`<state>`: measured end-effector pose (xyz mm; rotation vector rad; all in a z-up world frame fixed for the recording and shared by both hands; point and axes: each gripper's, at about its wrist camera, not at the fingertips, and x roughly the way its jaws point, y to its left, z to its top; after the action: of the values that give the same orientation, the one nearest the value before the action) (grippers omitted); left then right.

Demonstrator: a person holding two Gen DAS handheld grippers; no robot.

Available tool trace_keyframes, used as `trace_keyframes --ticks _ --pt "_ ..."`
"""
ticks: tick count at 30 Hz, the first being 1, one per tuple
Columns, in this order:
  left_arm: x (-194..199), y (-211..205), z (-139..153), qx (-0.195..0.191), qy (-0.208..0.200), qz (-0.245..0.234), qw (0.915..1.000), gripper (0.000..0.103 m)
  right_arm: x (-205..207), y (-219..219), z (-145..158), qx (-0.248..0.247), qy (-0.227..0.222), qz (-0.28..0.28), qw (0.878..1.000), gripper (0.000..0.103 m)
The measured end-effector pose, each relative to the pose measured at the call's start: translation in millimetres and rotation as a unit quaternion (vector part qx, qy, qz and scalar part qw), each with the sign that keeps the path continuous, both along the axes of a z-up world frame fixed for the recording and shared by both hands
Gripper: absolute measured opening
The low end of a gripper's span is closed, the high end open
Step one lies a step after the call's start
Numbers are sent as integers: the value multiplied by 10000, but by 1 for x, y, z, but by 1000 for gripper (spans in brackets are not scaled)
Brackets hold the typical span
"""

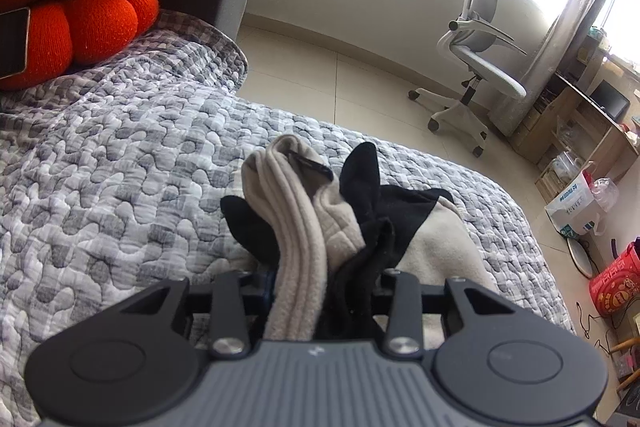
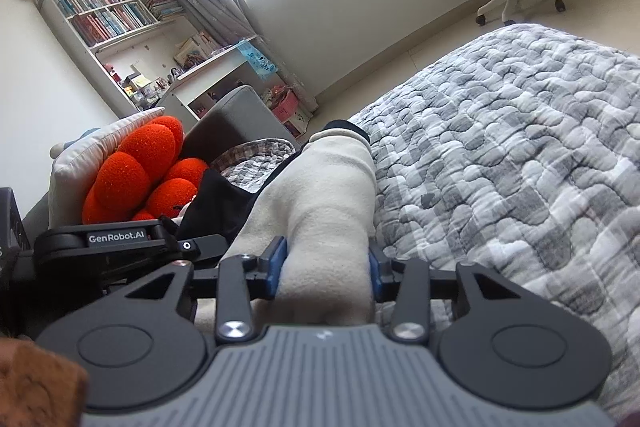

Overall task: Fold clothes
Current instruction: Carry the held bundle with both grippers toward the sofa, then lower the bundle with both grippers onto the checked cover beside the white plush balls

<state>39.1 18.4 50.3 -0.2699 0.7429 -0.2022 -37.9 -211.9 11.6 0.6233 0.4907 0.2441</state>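
both pinched on the soft beige-and-black fleece garment (image 1: pixel 304 227) above the grey quilted bedspread (image 1: pixel 120 155), left gripper (image 1: pixel 320 291) and right gripper (image 2: pixel 326 267) apparently bunching it for a fold.

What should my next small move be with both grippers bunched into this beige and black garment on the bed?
Probably draw the two grippers apart to stretch the cloth flat. The left gripper clamps a crumpled bundle of the beige and black garment, the right gripper pinches a thick beige fold of it, and the fabric between lies heaped on the quilt, too bunched to fold neatly.
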Motion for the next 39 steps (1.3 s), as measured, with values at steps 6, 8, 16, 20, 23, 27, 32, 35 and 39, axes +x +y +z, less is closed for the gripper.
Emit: trace_keyframes --ticks 6,8,16,20,23,27,32,35,39 --pt "-7 13 14 -305 -177 38 9994 37 -3 13 22 -222 -241 -138 9994 41" --pt "-10 19 20 -465 -204 119 9986 37 -3 18 31 -287 -366 -176 9988 41" --pt "-27 54 43 -918 -532 595 9926 37 2 50 65 -670 -846 7 9942 40" --pt "-36 72 47 -1173 -527 869 9879 37 2 68 77 -866 -1082 76 9903 40" --pt "-41 82 50 -1243 -554 1032 9853 37 6 76 80 -850 -1149 114 9897 40" --pt "-43 100 53 -1223 -555 1233 9832 37 11 90 81 -836 -1148 256 9895 40" --pt "-54 143 52 -1495 -437 1829 9707 37 24 122 84 -779 -1126 690 9882 39" --pt "-69 163 61 -1243 -632 2219 9650 37 29 149 88 -744 -1128 1035 9854 39" --pt "-96 197 71 -1048 -901 2833 9490 37 35 193 98 -711 -1198 1642 9766 39"
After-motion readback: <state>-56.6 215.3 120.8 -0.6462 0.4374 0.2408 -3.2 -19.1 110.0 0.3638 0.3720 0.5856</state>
